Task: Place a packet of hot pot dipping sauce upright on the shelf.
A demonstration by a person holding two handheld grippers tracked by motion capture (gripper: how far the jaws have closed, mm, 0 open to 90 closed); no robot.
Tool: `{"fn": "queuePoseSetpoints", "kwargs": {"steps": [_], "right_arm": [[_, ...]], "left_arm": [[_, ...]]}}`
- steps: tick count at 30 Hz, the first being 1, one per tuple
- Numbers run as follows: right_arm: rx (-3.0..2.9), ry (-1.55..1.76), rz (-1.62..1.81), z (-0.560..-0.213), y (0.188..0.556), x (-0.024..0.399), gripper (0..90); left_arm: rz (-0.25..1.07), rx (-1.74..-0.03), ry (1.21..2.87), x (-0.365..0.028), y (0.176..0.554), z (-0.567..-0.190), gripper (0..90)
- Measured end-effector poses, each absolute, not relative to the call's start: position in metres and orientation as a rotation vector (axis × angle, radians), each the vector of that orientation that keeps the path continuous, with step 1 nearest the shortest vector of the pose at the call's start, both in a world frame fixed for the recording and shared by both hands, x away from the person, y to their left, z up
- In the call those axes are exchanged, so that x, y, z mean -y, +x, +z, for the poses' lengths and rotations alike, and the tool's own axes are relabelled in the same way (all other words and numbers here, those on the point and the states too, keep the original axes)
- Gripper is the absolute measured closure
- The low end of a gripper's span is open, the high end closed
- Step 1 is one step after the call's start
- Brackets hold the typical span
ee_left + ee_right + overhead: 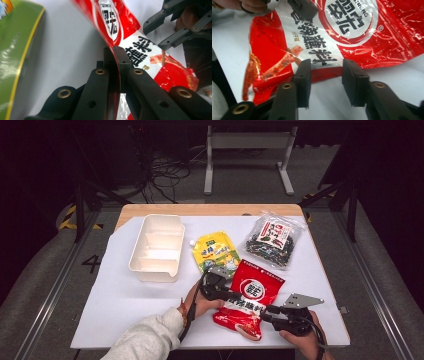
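A white-covered table (125, 305) is seen from above. A red seasoning packet (252, 292) is lain near its front edge. The packet's left edge is clamped between the fingers of the left gripper (114, 53). The right gripper (325, 75) is held released at the packet's right edge, fingers apart.

A dim room with grey floor (40, 270). A wooden tabletop (210, 210) under a white sheet (125, 300). Behind, a white metal frame (248, 150) and tangled black cables (165, 175).
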State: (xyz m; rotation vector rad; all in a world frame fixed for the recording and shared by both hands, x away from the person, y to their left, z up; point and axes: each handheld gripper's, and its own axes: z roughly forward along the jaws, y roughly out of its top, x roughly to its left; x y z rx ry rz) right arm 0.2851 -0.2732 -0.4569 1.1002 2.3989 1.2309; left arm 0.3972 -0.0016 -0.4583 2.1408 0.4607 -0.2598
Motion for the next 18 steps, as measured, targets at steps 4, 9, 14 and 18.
{"fn": "queuePoseSetpoints", "kwargs": {"steps": [4, 9, 14, 18], "right_arm": [[-2.360, 1.045, 1.307, -0.448, 0.278, 0.280, 50.4], [-2.280, 1.057, 1.321, -0.439, 0.270, 0.296, 44.5], [-2.205, 1.120, 1.329, -0.435, 0.274, 0.308, 41.6], [-2.202, 1.115, 1.329, -0.434, 0.278, 0.307, 39.3]], "left_arm": [[-0.234, -0.438, 2.089, -0.006, 0.393, -0.450, 89.9], [-0.206, -0.415, 2.013, -0.018, 0.386, -0.436, 89.9], [-0.153, -0.360, 1.952, -0.030, 0.377, -0.415, 89.9], [-0.121, -0.322, 1.920, -0.039, 0.370, -0.402, 90.0]]}}
